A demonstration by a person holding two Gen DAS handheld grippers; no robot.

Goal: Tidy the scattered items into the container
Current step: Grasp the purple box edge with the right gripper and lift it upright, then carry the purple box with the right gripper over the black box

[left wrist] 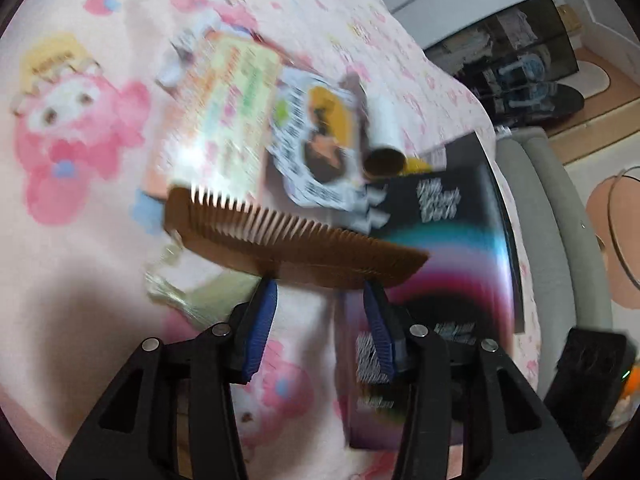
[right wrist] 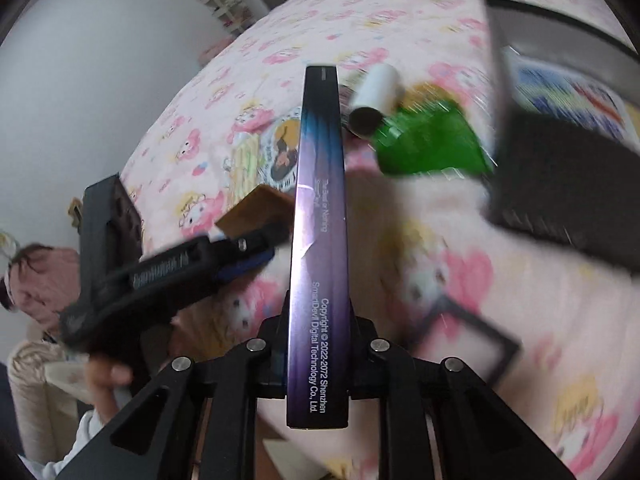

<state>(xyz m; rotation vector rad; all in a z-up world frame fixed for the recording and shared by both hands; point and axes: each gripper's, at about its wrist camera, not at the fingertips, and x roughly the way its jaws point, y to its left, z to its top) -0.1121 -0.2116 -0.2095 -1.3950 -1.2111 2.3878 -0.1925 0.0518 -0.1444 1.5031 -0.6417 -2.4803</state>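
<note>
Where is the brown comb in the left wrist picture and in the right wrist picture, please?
Left wrist view: the brown comb lies across the middle, just beyond the left gripper.
Right wrist view: only one brown end of the comb shows, left of centre, at the tip of the left gripper and beside the dark box.
Shared landmark: the white tube with the dark end.
</note>
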